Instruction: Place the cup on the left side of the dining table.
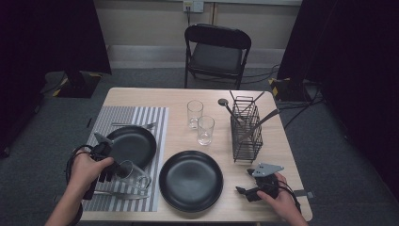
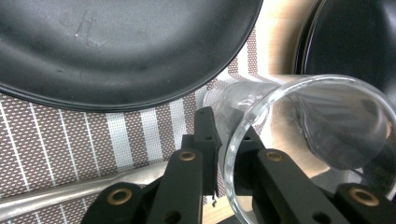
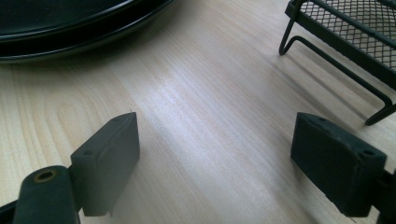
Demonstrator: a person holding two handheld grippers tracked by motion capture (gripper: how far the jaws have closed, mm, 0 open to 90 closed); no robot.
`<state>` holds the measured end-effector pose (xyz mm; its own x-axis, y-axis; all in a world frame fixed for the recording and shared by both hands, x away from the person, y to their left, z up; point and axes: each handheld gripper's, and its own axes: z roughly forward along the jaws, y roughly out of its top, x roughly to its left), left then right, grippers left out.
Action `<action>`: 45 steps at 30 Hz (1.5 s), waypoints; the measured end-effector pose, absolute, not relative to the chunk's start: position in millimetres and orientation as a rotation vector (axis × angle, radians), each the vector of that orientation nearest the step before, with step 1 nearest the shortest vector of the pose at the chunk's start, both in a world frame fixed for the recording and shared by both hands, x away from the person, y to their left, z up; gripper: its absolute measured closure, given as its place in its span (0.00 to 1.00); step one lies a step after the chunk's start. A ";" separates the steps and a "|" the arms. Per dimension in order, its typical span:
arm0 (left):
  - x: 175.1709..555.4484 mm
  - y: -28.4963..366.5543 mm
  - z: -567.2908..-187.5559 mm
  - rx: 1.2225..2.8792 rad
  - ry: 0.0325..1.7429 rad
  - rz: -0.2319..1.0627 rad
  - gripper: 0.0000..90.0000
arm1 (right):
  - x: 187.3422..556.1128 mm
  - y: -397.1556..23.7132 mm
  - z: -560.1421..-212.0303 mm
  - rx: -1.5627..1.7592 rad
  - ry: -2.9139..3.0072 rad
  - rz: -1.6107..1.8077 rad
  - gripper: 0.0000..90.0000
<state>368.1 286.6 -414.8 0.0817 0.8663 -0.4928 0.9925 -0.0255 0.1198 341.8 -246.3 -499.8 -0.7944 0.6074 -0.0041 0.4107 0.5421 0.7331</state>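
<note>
Clear drinking glass lying tilted on its side over the striped placemat at the bench's near left, between the two black plates, its thin rim pinched by the closed jaws of the left gripper. Probably light, rigid, slick and breakable: best lifted slowly, gripped no harder, with the wall seated deeper between the pads. Right gripper resting apart on the bare bench, jaws wide open and empty.

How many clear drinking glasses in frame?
3. Two clear drinking glasses stand upright mid-table, one behind the other, left of the black wire caddy. A third glass, tilted, sits in the left tongs.
</note>
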 end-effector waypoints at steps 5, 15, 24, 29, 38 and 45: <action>368.7 286.3 -413.9 1.916 1.852 -0.391 0.94 | 341.8 -246.3 -499.7 0.852 2.523 1.099 0.16; 370.6 286.6 -411.4 1.911 1.855 -0.378 0.94 | 341.8 -246.3 -499.8 0.851 2.523 1.099 0.16; 369.6 284.9 -410.5 1.924 1.831 -0.384 0.93 | 341.8 -246.3 -499.8 0.851 2.523 1.098 0.16; 370.3 283.8 -409.5 1.918 1.816 -0.413 0.90 | 341.9 -246.3 -499.8 0.849 2.522 1.099 0.16; 371.8 279.3 -407.6 1.900 1.819 -0.420 0.86 | 341.8 -246.3 -499.8 0.852 2.523 1.099 0.16; 373.8 278.2 -406.0 1.914 1.763 -0.476 0.81 | 341.7 -246.3 -499.8 0.852 2.523 1.099 0.16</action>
<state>373.8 278.2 -406.0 0.1045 0.8203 -0.5623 0.9919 -0.0446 0.1192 341.7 -246.3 -499.8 -0.7943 0.6075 -0.0042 0.4108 0.5421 0.7331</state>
